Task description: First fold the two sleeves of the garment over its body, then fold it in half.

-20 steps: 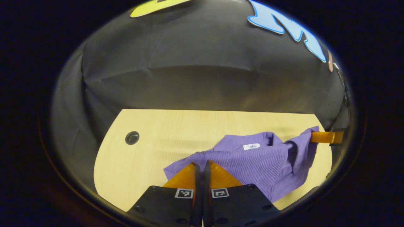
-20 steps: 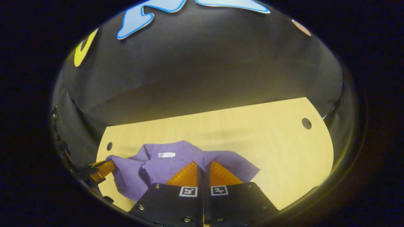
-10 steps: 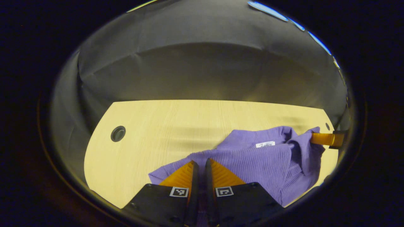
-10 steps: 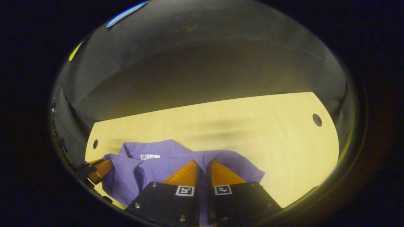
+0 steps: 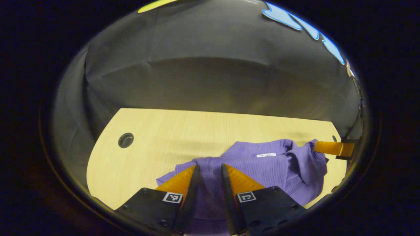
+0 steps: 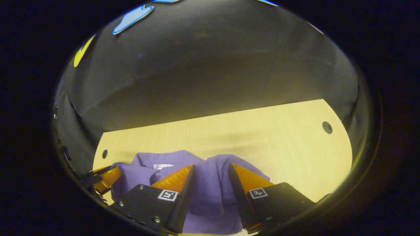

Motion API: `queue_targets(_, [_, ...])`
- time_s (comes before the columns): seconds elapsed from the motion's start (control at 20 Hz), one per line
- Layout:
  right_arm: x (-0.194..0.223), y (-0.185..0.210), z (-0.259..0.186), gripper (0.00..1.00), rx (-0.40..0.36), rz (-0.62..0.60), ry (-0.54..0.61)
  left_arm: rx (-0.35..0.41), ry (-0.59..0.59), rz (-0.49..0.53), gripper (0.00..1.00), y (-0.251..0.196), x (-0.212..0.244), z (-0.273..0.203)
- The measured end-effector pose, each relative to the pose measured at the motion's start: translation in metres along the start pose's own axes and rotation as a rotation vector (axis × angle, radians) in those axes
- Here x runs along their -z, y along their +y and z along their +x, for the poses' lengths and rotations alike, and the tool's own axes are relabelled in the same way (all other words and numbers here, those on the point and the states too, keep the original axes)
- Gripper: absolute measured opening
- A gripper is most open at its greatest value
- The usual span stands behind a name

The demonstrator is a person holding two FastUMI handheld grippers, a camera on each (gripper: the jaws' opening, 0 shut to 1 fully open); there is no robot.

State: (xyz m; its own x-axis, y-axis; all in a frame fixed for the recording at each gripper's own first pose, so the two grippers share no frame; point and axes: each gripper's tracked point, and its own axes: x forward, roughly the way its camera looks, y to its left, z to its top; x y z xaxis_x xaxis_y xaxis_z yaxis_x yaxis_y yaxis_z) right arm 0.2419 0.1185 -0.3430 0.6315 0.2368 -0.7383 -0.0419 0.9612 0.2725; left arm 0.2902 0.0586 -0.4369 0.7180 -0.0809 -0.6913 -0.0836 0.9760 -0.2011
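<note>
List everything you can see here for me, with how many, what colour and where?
garment: one, purple, bunched on the near part of the table, a white tag at its collar
table: one, pale wood, under the garment, a round dark hole near each far corner
cloth wall: one, black, behind the table
left gripper: one, low over the garment's near left part, fingers apart with cloth between them
right gripper: one, low over the garment's near right part, fingers apart with cloth between them
</note>
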Motion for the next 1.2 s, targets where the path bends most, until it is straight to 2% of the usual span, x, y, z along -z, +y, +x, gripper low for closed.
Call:
queue_targets(0.4, [-0.003, 0.015, -0.078, 0.64, -0.032, -0.024, -0.067, 0.046, -0.049, 0.035, 0.47, -0.017, -0.007, -0.084])
queue_targets(0.5, [-0.006, 0.019, -0.106, 0.64, -0.037, -0.033, -0.101, 0.061, -0.081, 0.038, 0.73, -0.024, -0.01, -0.113])
queue_targets(0.55, [-0.007, 0.021, -0.122, 0.64, -0.041, -0.037, -0.12, 0.059, -0.103, 0.045, 0.75, -0.025, -0.013, -0.13])
queue_targets(0.75, [-0.008, 0.032, -0.183, 0.64, -0.052, -0.063, -0.195, 0.088, -0.207, 0.049, 0.64, -0.038, -0.026, -0.197])
queue_targets(0.8, [-0.006, 0.033, -0.199, 0.64, -0.055, -0.072, -0.217, 0.093, -0.232, 0.049, 0.7, -0.038, -0.028, -0.215])
queue_targets(0.85, [-0.006, 0.035, -0.214, 0.64, -0.056, -0.08, -0.24, 0.095, -0.255, 0.048, 0.64, -0.04, -0.03, -0.234])
queue_targets(0.9, [-0.004, 0.039, -0.232, 0.64, -0.059, -0.089, -0.265, 0.097, -0.281, 0.048, 0.7, -0.041, -0.03, -0.254])
queue_targets(1.15, [0.009, 0.055, -0.296, 0.63, -0.086, -0.121, -0.361, 0.086, -0.398, 0.082, 0.69, -0.045, -0.036, -0.338])
queue_targets(1.2, [0.014, 0.057, -0.306, 0.63, -0.094, -0.119, -0.376, 0.086, -0.418, 0.093, 0.66, -0.047, -0.037, -0.353])
